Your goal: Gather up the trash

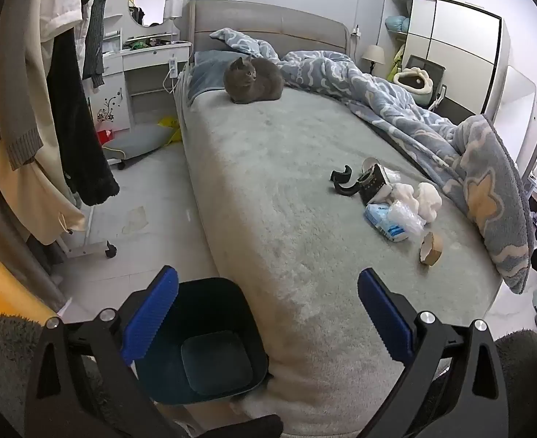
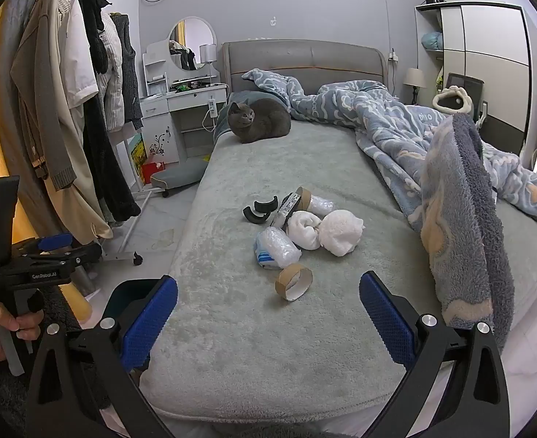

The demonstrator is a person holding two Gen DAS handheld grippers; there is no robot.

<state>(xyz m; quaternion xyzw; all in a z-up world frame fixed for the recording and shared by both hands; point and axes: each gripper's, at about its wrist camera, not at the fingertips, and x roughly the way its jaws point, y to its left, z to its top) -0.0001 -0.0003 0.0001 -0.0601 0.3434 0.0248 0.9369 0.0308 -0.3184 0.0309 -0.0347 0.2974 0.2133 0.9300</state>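
Jaws of left hand-held gripper (image 1: pixel 268 314) and right hand-held gripper (image 2: pixel 268 314) fully spread, empty. Dark bin (image 1: pixel 210 335) on floor, against bed (image 2: pixel 232 346) corner. Trash pile (image 2: pixel 297 233) mid-mattress: cardboard ring (image 2: pixel 293 281) nearest; bare cover all round. Cat (image 2: pixel 259 120) near headboard.

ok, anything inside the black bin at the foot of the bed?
In the left wrist view the black bin looks empty: its bare bottom shows, no trash in it. The near-left corner is covered by a blue finger of the left gripper, so that part is unseen.
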